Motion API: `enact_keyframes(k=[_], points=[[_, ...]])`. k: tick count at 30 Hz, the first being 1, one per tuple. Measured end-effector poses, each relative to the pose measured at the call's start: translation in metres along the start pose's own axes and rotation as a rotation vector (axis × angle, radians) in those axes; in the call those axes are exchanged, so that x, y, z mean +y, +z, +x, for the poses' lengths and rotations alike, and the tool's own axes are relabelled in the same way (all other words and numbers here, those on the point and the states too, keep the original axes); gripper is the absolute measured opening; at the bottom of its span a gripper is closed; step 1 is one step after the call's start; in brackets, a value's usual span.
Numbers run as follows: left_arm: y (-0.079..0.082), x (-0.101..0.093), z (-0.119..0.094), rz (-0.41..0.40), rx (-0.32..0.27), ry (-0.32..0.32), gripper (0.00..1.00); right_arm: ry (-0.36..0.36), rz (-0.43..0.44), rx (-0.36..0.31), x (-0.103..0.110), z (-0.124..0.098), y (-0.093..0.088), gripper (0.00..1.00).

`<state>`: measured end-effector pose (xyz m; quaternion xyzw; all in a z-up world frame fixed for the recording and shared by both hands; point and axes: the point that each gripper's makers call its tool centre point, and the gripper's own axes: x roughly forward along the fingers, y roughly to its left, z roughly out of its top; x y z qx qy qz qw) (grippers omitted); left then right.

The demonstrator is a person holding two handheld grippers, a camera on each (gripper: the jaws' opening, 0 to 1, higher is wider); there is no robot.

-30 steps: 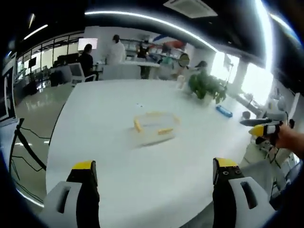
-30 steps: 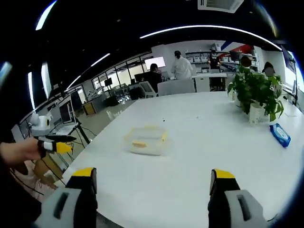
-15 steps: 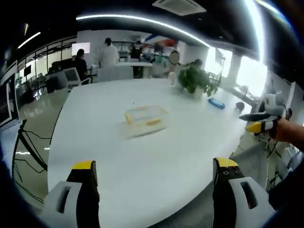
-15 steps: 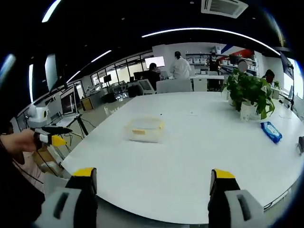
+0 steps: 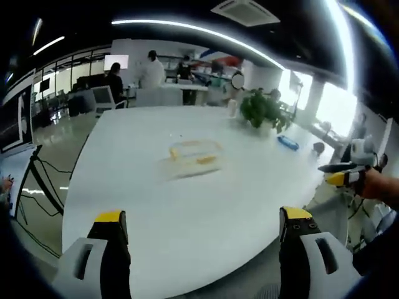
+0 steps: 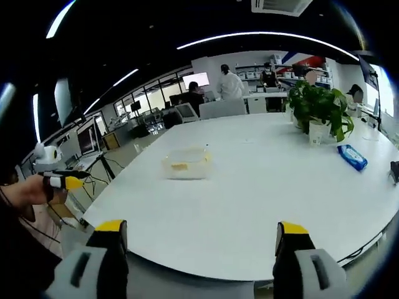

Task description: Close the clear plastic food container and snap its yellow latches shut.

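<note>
Clear plastic container (image 5: 194,156) sits far off at 12 o'clock on the white table (image 5: 187,212). Both tools, left (image 5: 202,227) and right (image 6: 194,233), are spread wide and hold nothing. Reach in slowly, lining up with the yellow latches (image 6: 180,166).

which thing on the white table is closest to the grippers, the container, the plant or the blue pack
The clear food container with yellow latches; the potted plant and blue pack sit farther back toward the table's far side.

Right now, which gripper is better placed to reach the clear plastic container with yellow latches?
Neither clearly: the clear plastic container with yellow latches sits far up the white table, off both open grippers.
</note>
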<state>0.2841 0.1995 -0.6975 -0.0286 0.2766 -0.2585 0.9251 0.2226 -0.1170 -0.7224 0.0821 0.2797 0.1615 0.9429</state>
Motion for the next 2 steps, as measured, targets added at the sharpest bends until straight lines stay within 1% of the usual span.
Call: enact_keyframes(k=[2], points=[[-0.0004, 0.0004, -0.0015, 0.0, -0.001, 0.006, 0.99, 0.011, 0.007, 0.005, 0.0014, 0.0006, -0.0015, 1.0]])
